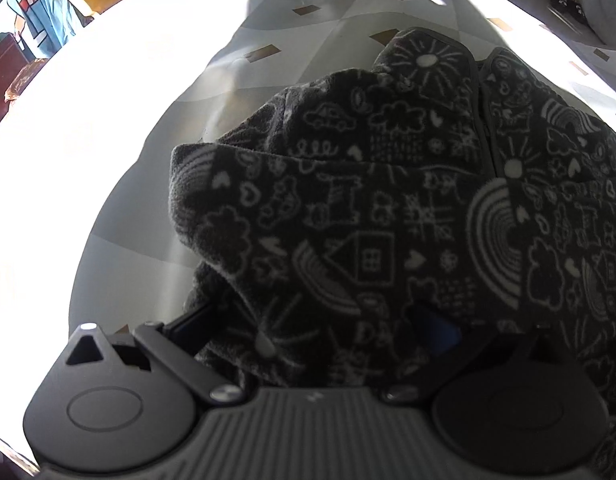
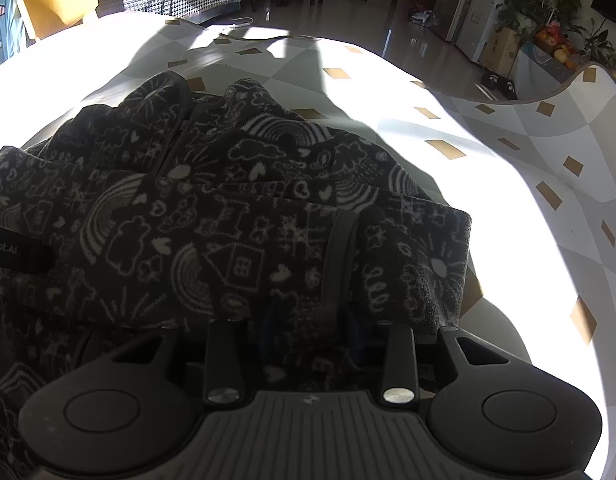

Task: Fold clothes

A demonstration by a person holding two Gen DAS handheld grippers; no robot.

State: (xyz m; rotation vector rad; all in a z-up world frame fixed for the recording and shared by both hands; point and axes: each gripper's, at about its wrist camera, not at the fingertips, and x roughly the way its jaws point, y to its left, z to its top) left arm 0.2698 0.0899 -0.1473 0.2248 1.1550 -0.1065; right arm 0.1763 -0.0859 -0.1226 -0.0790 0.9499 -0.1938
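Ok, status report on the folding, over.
Left gripper and right gripper: fingers buried in fabric, grip unclear. Dark patterned fleece bunched on the checked table cover, partly folded. Nothing else on the cover near it.

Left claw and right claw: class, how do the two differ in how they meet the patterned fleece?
The left claw stands wide, fleece garment bunched between its fingers; the right claw is narrower, pinching a plain grey trim band. The left sits near the garment's left edge, the right near its right edge. Both are half buried in the same fleece.
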